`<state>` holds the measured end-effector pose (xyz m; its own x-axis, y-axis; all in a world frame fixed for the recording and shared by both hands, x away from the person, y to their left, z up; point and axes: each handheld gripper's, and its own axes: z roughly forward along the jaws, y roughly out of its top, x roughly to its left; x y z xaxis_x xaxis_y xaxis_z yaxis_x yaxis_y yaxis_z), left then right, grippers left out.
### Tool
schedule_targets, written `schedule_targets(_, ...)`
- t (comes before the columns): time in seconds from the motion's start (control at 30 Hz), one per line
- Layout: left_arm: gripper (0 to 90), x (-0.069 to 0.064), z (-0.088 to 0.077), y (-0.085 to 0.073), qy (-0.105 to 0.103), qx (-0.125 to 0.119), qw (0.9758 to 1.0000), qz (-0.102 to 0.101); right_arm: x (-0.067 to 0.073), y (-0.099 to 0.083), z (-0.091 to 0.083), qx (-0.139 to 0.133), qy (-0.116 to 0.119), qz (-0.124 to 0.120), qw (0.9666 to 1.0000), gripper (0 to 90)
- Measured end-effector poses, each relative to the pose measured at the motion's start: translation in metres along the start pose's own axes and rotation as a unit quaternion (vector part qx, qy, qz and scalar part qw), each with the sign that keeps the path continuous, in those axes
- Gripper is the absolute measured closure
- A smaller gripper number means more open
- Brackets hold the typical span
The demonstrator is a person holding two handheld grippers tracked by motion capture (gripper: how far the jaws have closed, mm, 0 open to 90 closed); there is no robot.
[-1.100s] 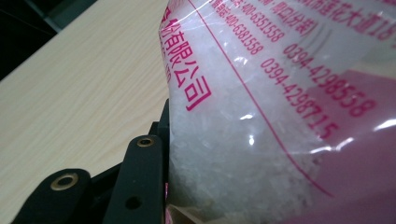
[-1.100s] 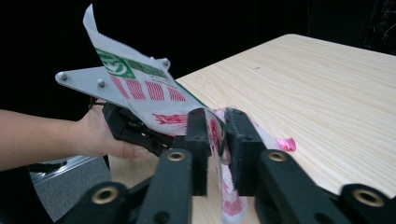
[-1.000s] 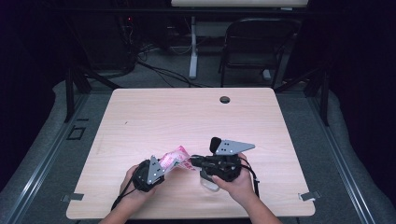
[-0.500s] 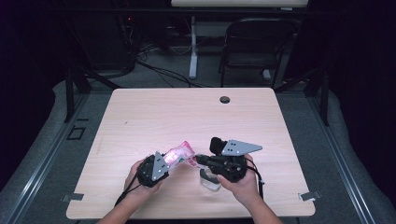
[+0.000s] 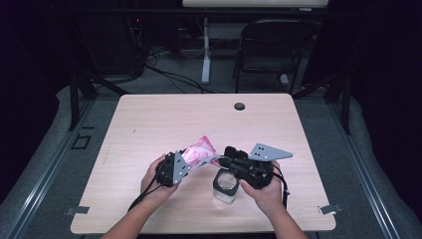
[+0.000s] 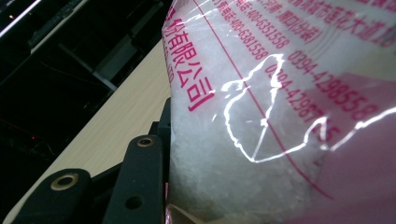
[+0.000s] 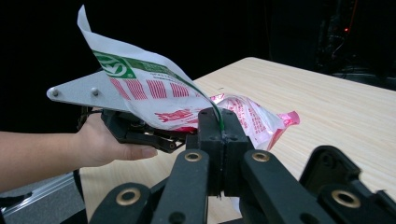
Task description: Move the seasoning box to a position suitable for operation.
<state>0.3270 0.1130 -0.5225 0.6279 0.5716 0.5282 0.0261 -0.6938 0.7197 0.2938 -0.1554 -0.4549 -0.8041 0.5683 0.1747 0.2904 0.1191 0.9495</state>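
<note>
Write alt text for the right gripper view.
The right gripper has its two black jaws shut on the edge of a pink-and-white printed bag held above a light wooden table. Behind the bag, the person's other hand holds the left gripper at the bag's far side.

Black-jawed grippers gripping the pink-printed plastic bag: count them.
2. The left gripper clamps the pink-printed plastic bag's body, its granules pressed against the jaw. The right gripper pinches the bag's edge with jaws shut, above the clear square jar.
</note>
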Motion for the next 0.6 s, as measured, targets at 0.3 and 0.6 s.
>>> schedule_targets(0.3, 64.8, 0.001, 0.011, 0.0, 0.005, -0.012, 0.9999, 0.011, -0.005, -0.001, -0.001, 0.004, -0.017, -0.003, 0.9998, 90.0)
schedule_targets(0.6, 64.8, 0.002, 0.008, 0.003, 0.026, -0.016, 0.9987, 0.04, -0.006, -0.002, -0.001, 0.002, -0.014, -0.003, 0.9999, 90.0)
